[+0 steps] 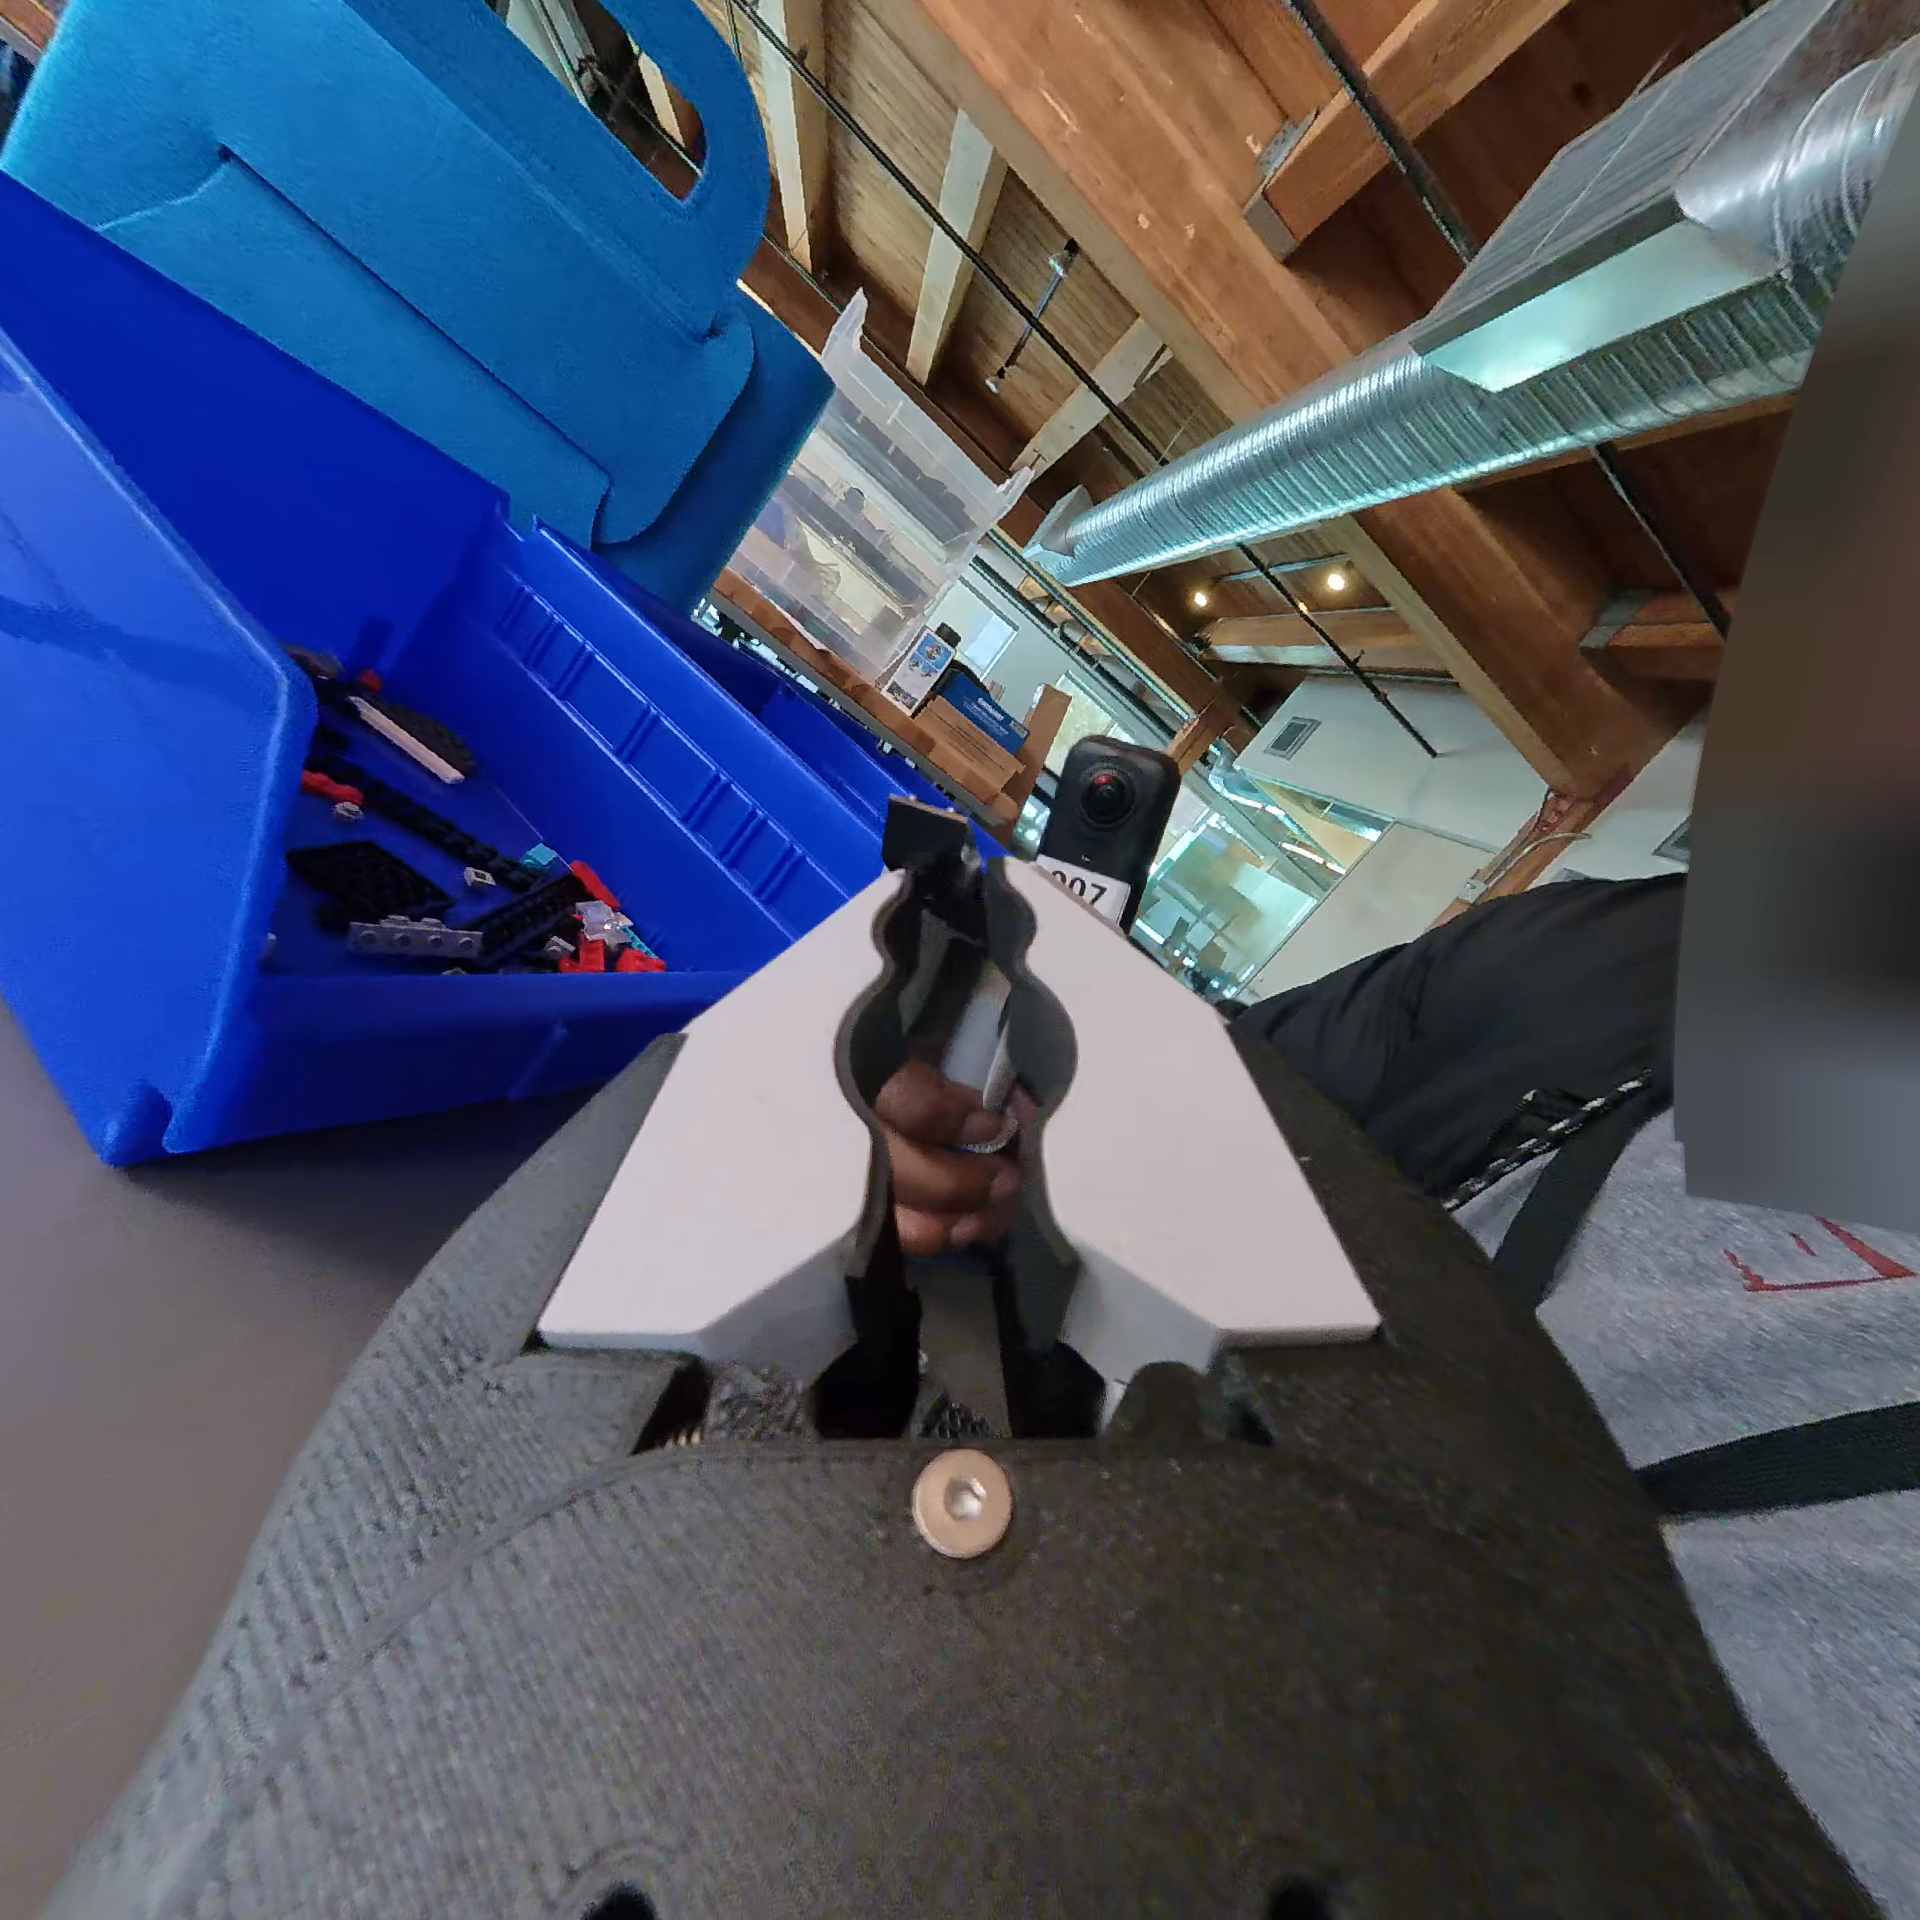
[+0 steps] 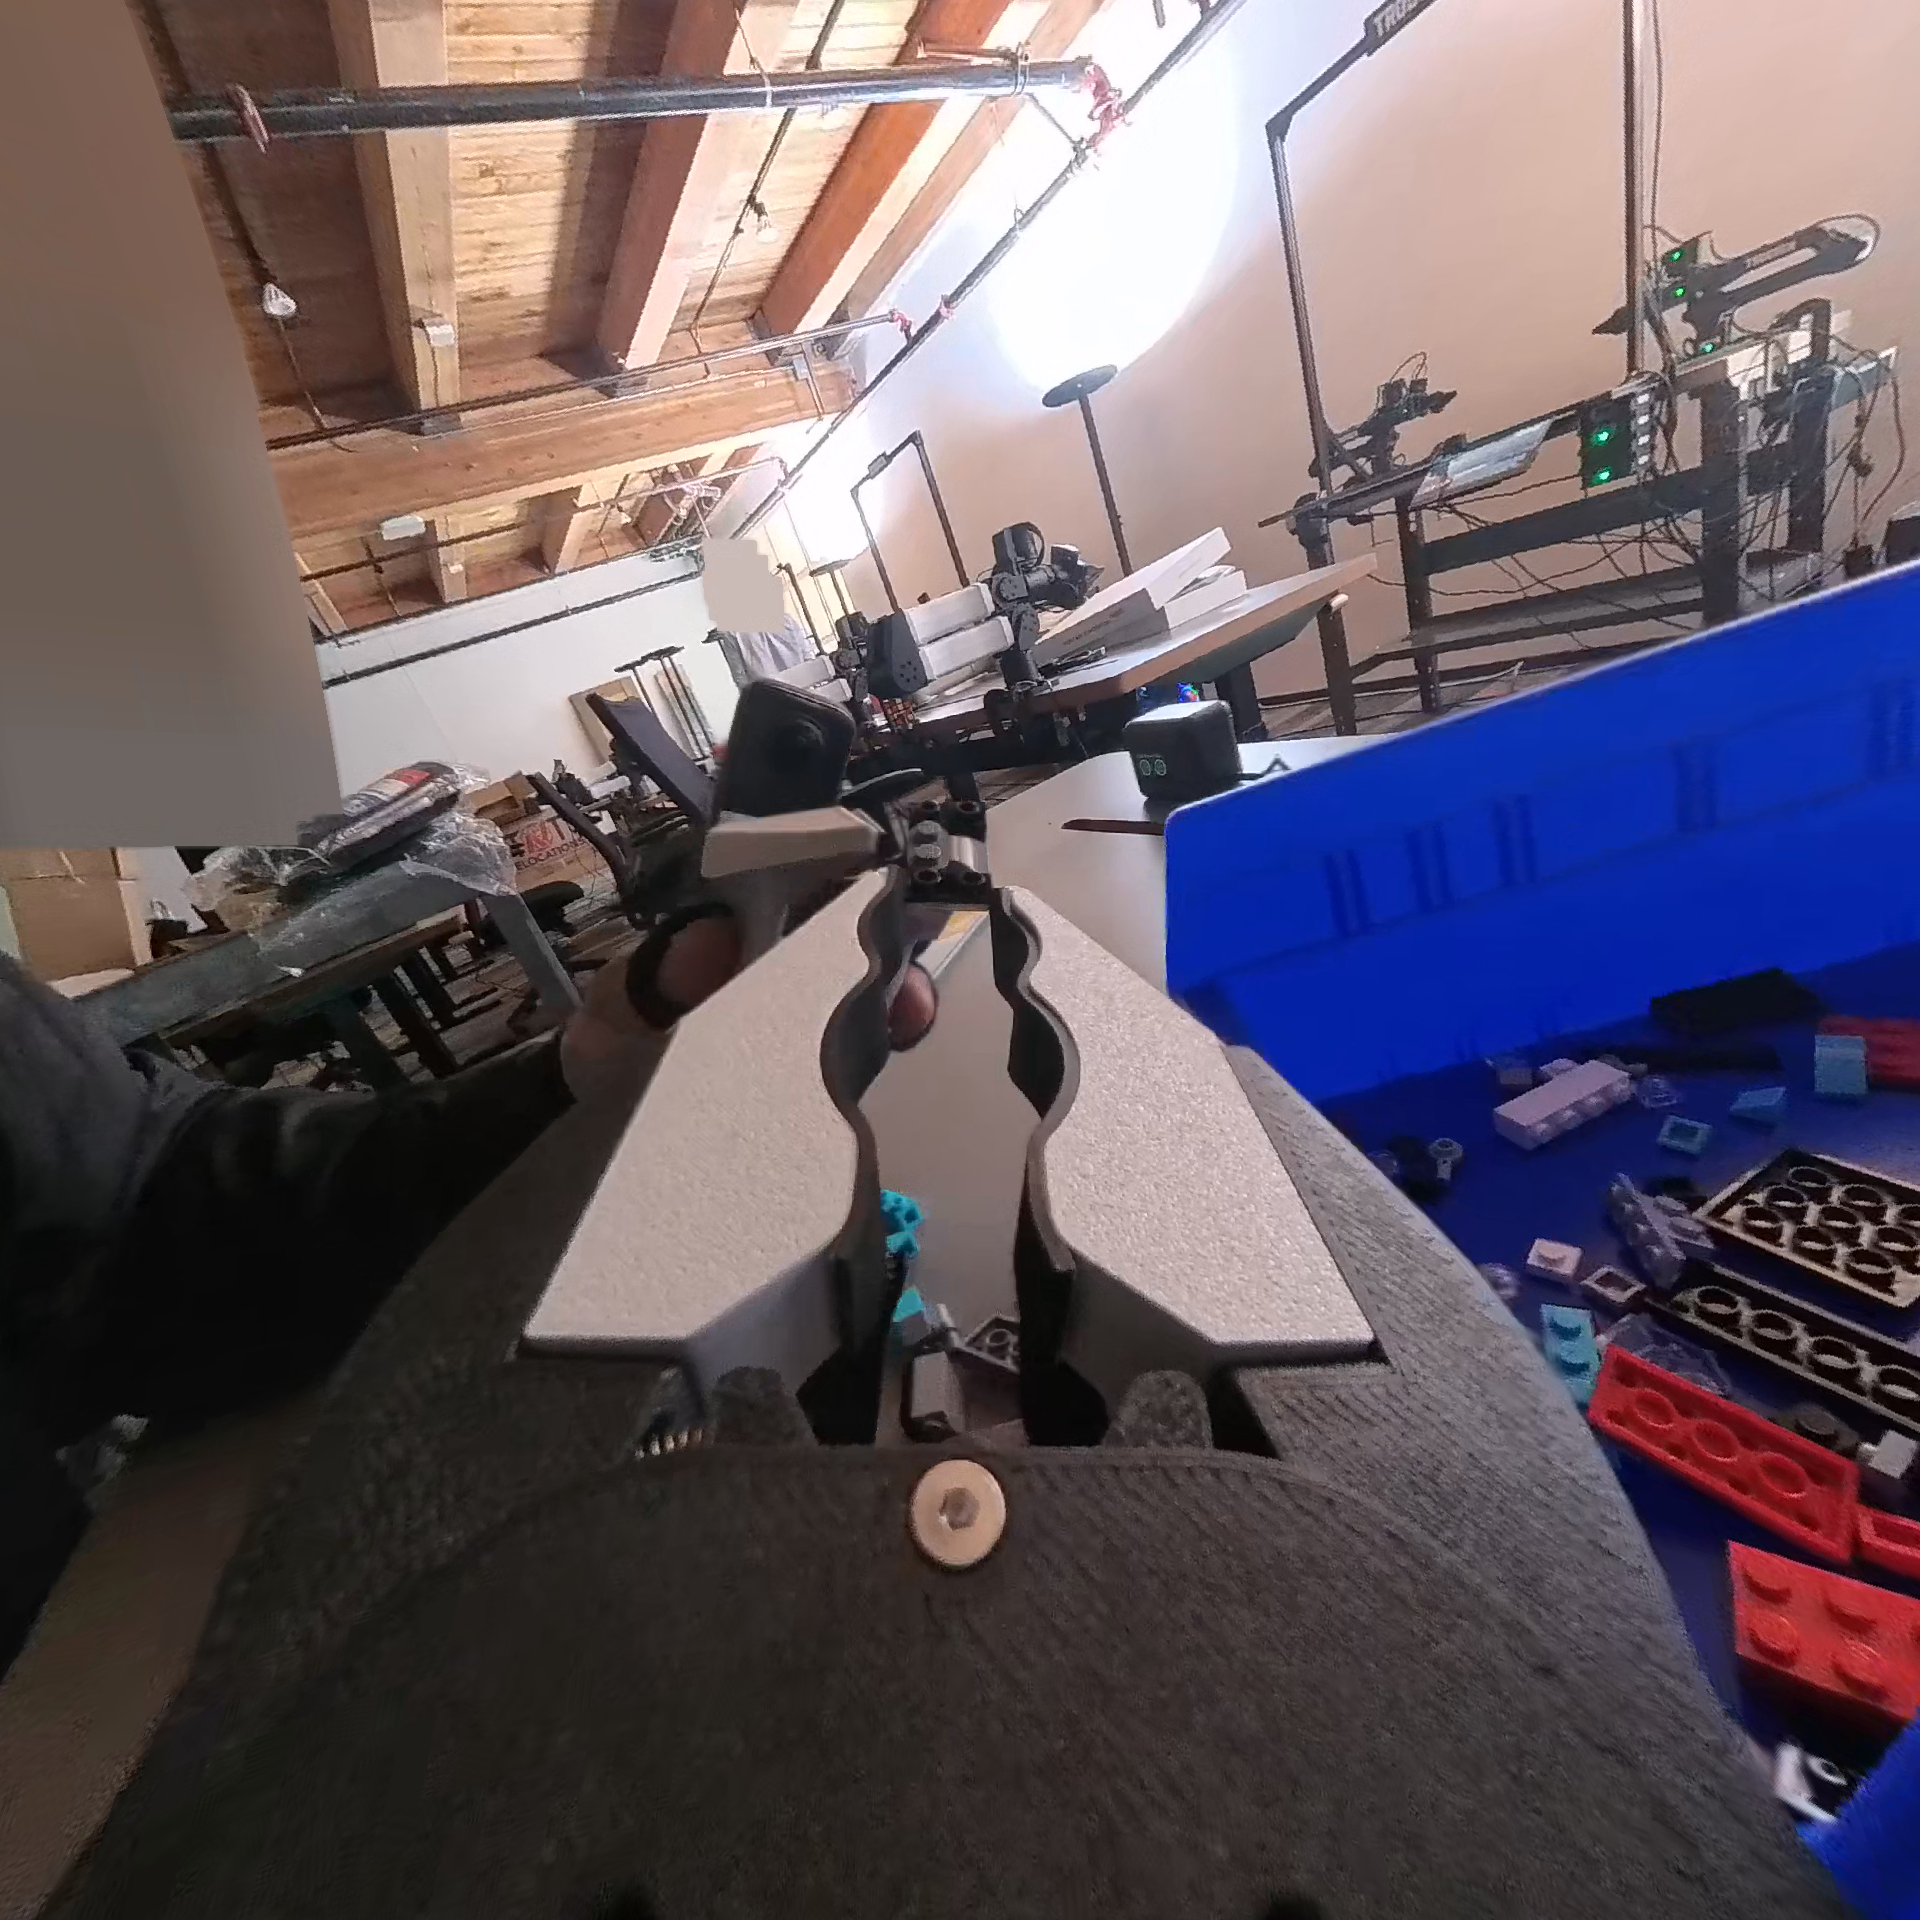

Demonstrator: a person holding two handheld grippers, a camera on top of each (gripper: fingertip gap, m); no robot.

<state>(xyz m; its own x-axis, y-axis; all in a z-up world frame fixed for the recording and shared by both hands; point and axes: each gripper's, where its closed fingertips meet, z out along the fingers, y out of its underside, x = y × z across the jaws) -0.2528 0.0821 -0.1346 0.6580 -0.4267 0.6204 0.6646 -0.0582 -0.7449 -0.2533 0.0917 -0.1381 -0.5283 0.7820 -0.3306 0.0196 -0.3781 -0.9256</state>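
Note:
My left gripper [image 1: 948, 883] is shut on a small black and grey brick assembly [image 1: 925, 831] that sticks out past its tips. My right gripper [image 2: 942, 899] faces it and is shut on the same assembly [image 2: 940, 852], held in the air beside the blue bin [image 2: 1558, 831]. The left gripper [image 2: 800, 842] comes in from the left in the right wrist view, with a hand [image 2: 675, 966] on its handle. The right gripper's camera [image 1: 1107, 810] and hand [image 1: 945, 1164] show behind my left fingers.
The blue bin [image 1: 416, 623] on the dark table [image 1: 156, 1299] holds several loose bricks: red plates [image 2: 1725, 1455], black plates [image 2: 1818, 1226], grey and light blue pieces. A teal brick [image 2: 899, 1236] lies below the right gripper. A light blue foam case [image 1: 416, 208] stands behind the bin. Left and right tips are no more than a few centimetres apart.

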